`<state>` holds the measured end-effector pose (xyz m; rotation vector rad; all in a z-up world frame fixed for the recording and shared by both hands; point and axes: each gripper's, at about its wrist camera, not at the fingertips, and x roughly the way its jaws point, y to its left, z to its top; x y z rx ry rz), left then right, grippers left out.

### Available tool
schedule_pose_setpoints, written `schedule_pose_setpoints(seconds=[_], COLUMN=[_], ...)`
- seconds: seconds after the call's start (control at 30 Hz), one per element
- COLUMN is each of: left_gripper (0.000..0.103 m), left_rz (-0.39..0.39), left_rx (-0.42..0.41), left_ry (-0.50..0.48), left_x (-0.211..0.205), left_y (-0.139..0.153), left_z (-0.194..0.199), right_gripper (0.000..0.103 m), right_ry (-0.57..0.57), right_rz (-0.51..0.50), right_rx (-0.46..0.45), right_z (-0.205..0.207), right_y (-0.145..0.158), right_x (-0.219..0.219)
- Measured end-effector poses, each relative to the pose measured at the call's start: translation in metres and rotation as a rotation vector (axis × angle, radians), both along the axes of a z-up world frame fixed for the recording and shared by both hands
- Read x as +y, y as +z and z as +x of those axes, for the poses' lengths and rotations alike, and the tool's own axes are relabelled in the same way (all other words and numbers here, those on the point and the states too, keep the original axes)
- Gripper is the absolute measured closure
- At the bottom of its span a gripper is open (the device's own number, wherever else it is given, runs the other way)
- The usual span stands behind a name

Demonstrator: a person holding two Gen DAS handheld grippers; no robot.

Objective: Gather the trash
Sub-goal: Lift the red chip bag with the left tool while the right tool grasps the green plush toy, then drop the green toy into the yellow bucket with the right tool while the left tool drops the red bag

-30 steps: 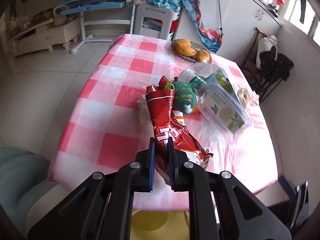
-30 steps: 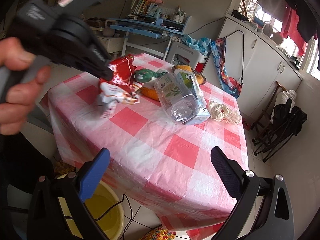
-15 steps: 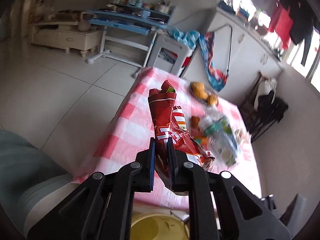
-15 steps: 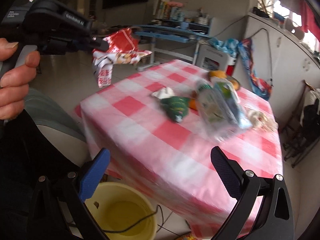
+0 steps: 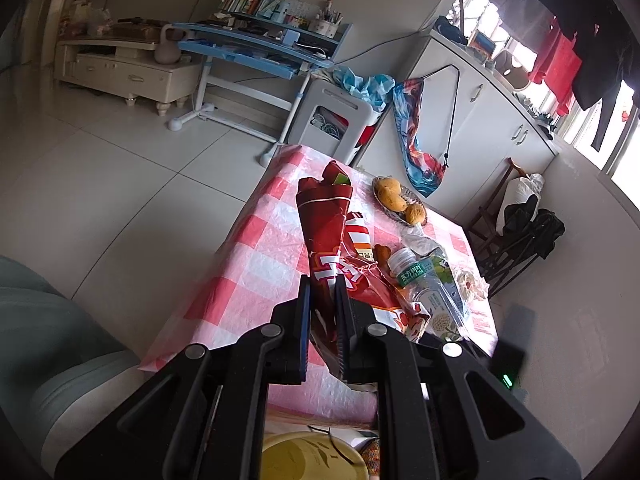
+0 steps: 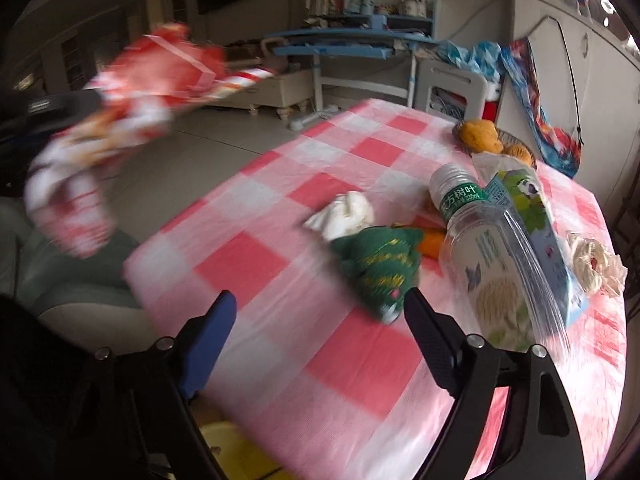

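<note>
Red crinkled snack wrapper (image 5: 326, 240) is pinched in the left tongs (image 5: 322, 292), held in the air off the worktop's (image 5: 256, 268) near edge, its long axis running away from the tongs toward a fruit basket (image 5: 400, 200). The right tongs (image 6: 320, 308), spread with nothing between them, have just been narrowing above the pink checked cloth beside a green pouch (image 6: 380, 268) and a clear bottle (image 6: 492, 268); a yellow bin (image 5: 312, 458) stands on the tiled floor below.

The left wrist view looks steeply down past its claw, off the table (image 5: 256, 272) edge. The right wrist view sits close above that tabletop, facing across it. Both share the bottle (image 5: 424, 292) and fruit basket (image 5: 400, 200) beyond their claws.
</note>
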<state>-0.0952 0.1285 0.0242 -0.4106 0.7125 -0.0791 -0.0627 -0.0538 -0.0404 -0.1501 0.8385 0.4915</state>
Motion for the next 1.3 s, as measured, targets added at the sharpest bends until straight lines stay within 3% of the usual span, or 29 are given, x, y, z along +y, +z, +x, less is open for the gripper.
schedule_pose_setpoints(seconds=[0.2,0.27,0.33,0.53,0.77,0.93,1.03,1.13,1.3], left_gripper=[0.092,0.092,0.092,0.092,0.091,0.091,0.091,0.091,0.091], left_rz=[0.003,0.004,0.002,-0.013,-0.008,0.008,0.027,0.05,0.095], left_rx=[-0.005,-0.005,-0.002,0.008,0.004,-0.003,-0.002,0.002,0.017], left_ry=[-0.006,-0.007,-0.005,0.001,0.003,0.004,0.001,-0.008,-0.034], left_x=[-0.005,-0.006,-0.006,-0.008,-0.006,-0.006,-0.007,-0.01,-0.022], left_y=[0.0,0.0,0.0,-0.004,-0.006,-0.007,-0.008,-0.009,-0.013], left_z=[0.001,0.002,0.002,0.003,0.003,0.001,-0.003,-0.006,-0.023], right_gripper=[0.033,0.043,0.047,0.059,0.06,0.059,0.058,0.054,0.042], right_ry=[-0.022,-0.024,-0.022,-0.008,0.057,0.268,0.403,0.533,0.516], right_rz=[-0.016,-0.02,-0.006,0.009,0.054,0.11,0.104,0.035,-0.045], right_rx=[0.021,0.036,0.063,0.049,0.022,0.092,0.175,0.293,0.293], right_z=[0.028,0.037,0.043,0.038,0.011,-0.037,-0.069,-0.106,-0.13], right_y=[-0.01,-0.014,-0.018,-0.013,0.016,0.03,0.022,-0.002,-0.014], right_x=[-0.003,-0.003,-0.005,-0.009,-0.015,-0.01,-0.003,0.009,0.005])
